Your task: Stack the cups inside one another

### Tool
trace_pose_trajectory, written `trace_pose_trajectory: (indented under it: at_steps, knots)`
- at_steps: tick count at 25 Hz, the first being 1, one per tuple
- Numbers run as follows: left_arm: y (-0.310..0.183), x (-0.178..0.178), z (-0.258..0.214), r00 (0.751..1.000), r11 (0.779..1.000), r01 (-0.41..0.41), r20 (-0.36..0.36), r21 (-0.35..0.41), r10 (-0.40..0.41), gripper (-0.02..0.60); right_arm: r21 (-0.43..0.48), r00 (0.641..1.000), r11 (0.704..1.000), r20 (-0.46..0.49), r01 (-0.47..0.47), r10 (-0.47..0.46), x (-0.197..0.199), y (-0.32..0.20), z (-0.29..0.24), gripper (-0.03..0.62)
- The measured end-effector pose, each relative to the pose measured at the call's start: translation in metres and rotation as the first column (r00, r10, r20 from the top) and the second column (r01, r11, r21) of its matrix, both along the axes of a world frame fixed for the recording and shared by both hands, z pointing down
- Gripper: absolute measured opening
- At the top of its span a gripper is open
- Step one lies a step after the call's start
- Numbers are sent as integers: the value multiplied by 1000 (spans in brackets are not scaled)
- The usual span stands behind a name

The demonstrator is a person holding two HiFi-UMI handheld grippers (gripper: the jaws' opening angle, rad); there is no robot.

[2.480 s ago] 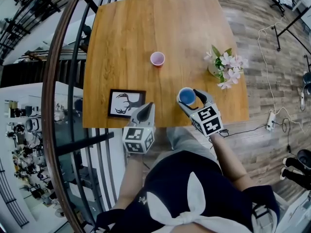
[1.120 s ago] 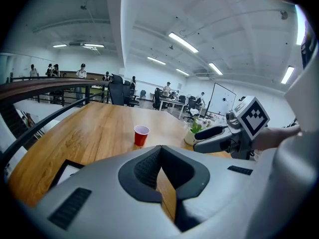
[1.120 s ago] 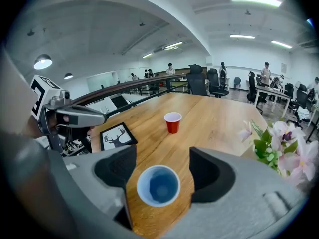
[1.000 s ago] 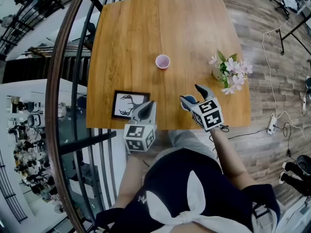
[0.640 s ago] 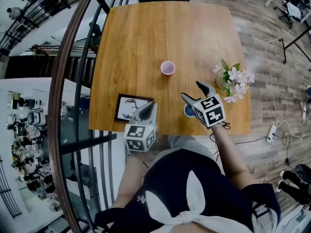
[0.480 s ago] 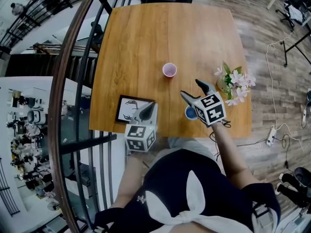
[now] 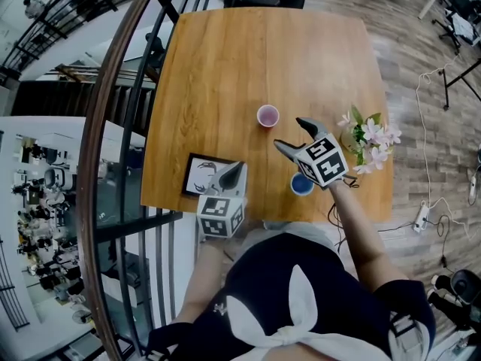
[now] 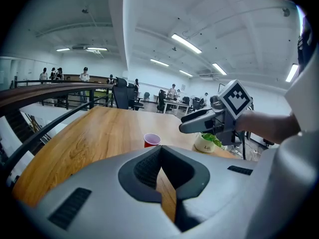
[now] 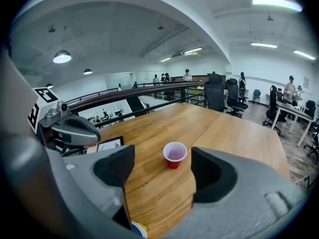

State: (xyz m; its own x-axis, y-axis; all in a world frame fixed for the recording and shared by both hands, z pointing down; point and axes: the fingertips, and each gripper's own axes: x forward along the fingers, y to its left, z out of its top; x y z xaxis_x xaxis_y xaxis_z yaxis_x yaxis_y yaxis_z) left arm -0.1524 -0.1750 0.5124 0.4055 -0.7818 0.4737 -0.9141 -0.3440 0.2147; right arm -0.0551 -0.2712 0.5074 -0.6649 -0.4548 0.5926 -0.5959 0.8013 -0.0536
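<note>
A red cup (image 7: 267, 116) stands upright near the middle of the wooden table (image 7: 225, 59). A blue cup (image 7: 302, 184) stands by the table's front edge, right of centre. My right gripper (image 7: 290, 134) hovers between the two cups and points at the red one. Its jaws are opening and hold nothing. In the right gripper view the red cup (image 9: 174, 154) shows ahead through the gap of that gripper (image 9: 160, 171), and the blue cup's rim (image 9: 137, 229) peeks in below. My left gripper (image 7: 237, 167) is shut and empty at the front edge; its own view (image 8: 160, 151) shows the red cup (image 8: 152, 140) ahead.
A framed deer picture (image 7: 199, 175) lies at the front left corner, just left of the left gripper. A small pot of pink flowers (image 7: 368, 138) stands at the right edge, close to the right gripper. Metal railings run along the table's left side.
The right gripper has come off the blue cup, which stays standing at the front edge, and has moved up the table toward the red cup. The left gripper has hardly moved.
</note>
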Motion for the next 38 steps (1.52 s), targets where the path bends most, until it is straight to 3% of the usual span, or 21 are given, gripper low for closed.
trace_pose_trajectory:
  at_steps: [21, 38]
  knots:
    - [-19, -6, 27, 1000, 997, 22, 11, -70, -21, 17, 2, 974, 981, -123, 193, -191, -45, -49, 47, 351]
    - [-27, -22, 42, 998, 993, 58, 14, -99, -57, 17, -71, 971, 983, -161, 169, -179, -61, -70, 94, 351]
